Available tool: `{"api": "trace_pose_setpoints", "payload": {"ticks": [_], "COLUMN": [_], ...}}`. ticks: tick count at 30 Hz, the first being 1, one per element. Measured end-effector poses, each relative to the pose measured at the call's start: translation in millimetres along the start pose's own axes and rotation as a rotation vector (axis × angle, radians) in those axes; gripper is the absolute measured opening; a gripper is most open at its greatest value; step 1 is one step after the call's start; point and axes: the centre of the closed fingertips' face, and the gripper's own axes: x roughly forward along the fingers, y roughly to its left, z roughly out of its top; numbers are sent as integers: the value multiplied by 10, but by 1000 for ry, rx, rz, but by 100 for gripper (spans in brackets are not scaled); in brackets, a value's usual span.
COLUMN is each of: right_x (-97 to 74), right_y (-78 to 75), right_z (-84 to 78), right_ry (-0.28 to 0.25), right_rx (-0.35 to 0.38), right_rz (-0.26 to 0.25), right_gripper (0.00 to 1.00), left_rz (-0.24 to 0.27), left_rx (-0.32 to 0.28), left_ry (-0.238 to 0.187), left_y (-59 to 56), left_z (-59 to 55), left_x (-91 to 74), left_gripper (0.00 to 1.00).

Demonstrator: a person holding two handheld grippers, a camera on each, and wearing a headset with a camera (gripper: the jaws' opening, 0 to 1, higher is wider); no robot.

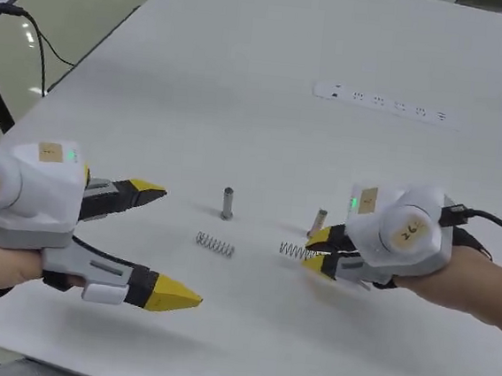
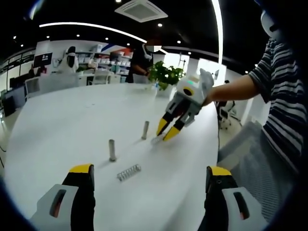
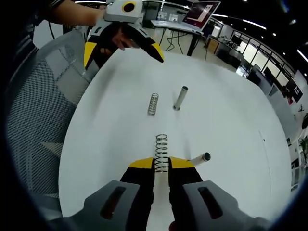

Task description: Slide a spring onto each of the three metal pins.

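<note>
1. My right gripper (image 3: 161,166) pinches a spring (image 3: 161,148) by its end on the white table (image 1: 241,107).
2. My left gripper (image 1: 183,246) hangs wide open.
3. A second spring (image 1: 214,243) lies near an upright pin (image 1: 228,203).

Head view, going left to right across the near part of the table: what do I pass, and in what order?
left gripper → upright pin → held spring → right gripper
</note>
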Motion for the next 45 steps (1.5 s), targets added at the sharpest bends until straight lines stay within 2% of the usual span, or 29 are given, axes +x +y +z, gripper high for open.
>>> {"api": "trace_pose_setpoints", "payload": {"ticks": [6,8,15,18,25,30,38,45], "right_x": [-193,-249,-415,-449,-511,-546,-599,-635], "right_y": [24,40,127,193,282,308,346,349], "right_z": [1,-5,47,67,117,142,200,269], "right_ry": [-22,-26,-51,-60,-73,-82,-101,-125], "right_rx": [12,10,-12,-31,-61,-60,-66,-67], "right_rz": [-14,-17,-20,-15,-10,-12,-7,-7], "right_gripper": [8,8,8,8,8,8,8,8], "left_rz": [-44,-72,-125,-153,-229,-252,-284,-308], "left_rx": [7,14,21,29,66,96,114,117], "left_ry": [21,21,5,-8,-2,-10,-42,-61], "left_y": [-129,-191,-273,-344,-552,-631,-707,-769], "left_z": [-27,3,140,207,287,333,445,487], "left_x": [61,95,310,423,710,859,973,997], "left_gripper": [90,87,76,71,58,48,29,19]}}
